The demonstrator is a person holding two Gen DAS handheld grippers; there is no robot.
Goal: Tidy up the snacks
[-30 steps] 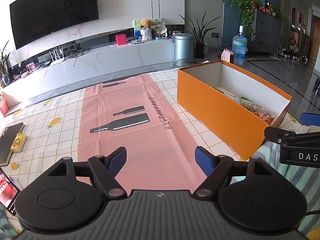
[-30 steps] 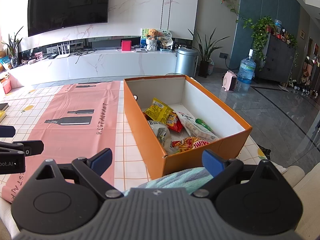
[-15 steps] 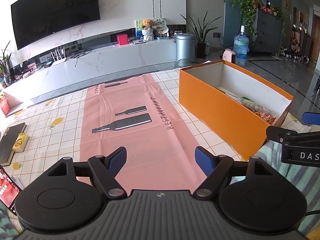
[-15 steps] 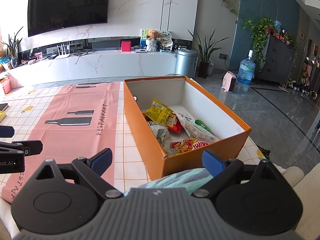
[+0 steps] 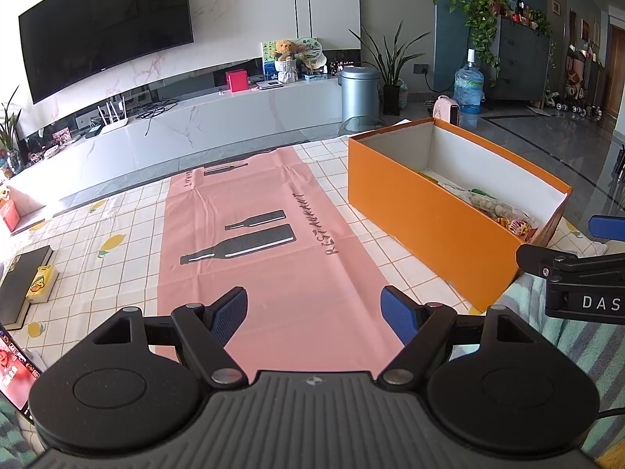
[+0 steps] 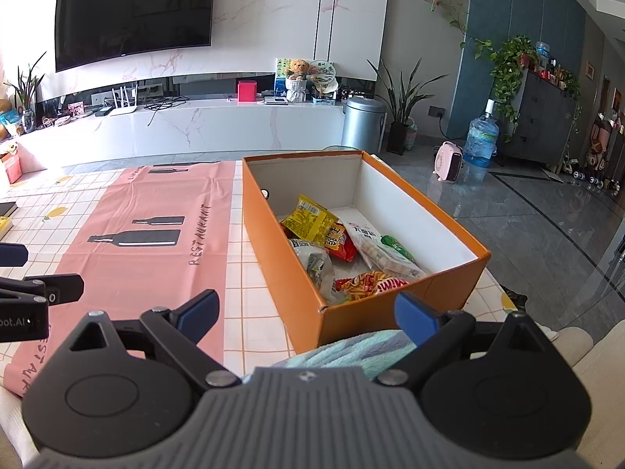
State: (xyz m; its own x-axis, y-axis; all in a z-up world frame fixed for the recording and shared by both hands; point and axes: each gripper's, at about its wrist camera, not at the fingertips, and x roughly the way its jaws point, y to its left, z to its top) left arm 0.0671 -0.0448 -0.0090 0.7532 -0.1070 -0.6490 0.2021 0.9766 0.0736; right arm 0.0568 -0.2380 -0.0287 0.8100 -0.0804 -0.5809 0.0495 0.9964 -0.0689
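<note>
The left gripper [image 5: 314, 308] hangs over a pink mat [image 5: 269, 258], jaws wide apart with nothing between them. The right gripper [image 6: 306, 312] is likewise spread and empty, near the corner of an orange box [image 6: 281, 234]. The snack packets [image 6: 336, 250] lie inside that box, piled at its near end. Mat and box rest on a checked tablecloth [image 5: 117, 234] in a living room, with a television [image 6: 133, 8] on the marble wall. From the left camera the box wall hides most packets; a book [image 5: 19, 285] is cut off at the edge.
</note>
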